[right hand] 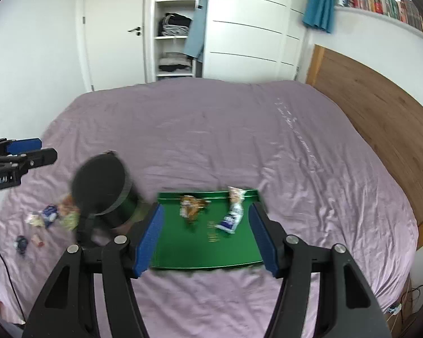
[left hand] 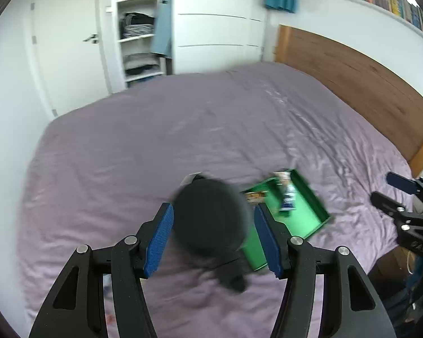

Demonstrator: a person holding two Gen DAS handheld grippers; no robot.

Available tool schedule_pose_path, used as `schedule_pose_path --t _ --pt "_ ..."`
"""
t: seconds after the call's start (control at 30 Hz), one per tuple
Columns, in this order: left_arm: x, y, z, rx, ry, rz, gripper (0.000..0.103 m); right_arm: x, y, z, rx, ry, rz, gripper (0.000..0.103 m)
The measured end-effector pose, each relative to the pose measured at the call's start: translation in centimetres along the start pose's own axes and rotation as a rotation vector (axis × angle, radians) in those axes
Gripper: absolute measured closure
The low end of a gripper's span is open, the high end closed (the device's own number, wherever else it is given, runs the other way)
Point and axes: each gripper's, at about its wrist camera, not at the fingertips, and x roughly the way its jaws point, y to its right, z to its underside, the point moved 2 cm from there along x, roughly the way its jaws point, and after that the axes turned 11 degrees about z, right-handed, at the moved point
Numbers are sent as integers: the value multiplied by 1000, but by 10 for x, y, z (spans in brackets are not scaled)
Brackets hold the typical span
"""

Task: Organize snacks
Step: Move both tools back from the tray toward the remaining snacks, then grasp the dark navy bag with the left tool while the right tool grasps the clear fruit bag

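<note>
Lying at lower centre of the right wrist view, a green tray (right hand: 183, 250) on the purple bed (right hand: 211, 129) holds two snack packets (right hand: 193, 207); more snacks (right hand: 49, 215) sit lower left beside a black round container (right hand: 104, 188). Right gripper (right hand: 206, 236) and left gripper (left hand: 213, 238) gape wide, gripping nothing.

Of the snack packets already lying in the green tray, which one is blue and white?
The blue-and-white packet on the right side of the green tray. The other packet, nearer the tray's middle, is brown and orange.
</note>
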Motion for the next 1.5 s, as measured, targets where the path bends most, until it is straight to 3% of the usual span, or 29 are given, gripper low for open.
schedule_pose_path --t 0.4,0.83,1.1,1.5 --pt "-127 -135 85 -158 63 -241 46 -64 -114 -14 -151 66 -153 45" --pt "-197 -237 164 -373 100 -429 46 -73 -227 -28 -348 83 -307 45" --pt "-181 -267 208 -439 18 -455 43 -52 -271 -20 -407 29 -390 45" --pt "-108 -281 275 -464 -191 -391 43 9 -333 14 -476 -90 -438 45"
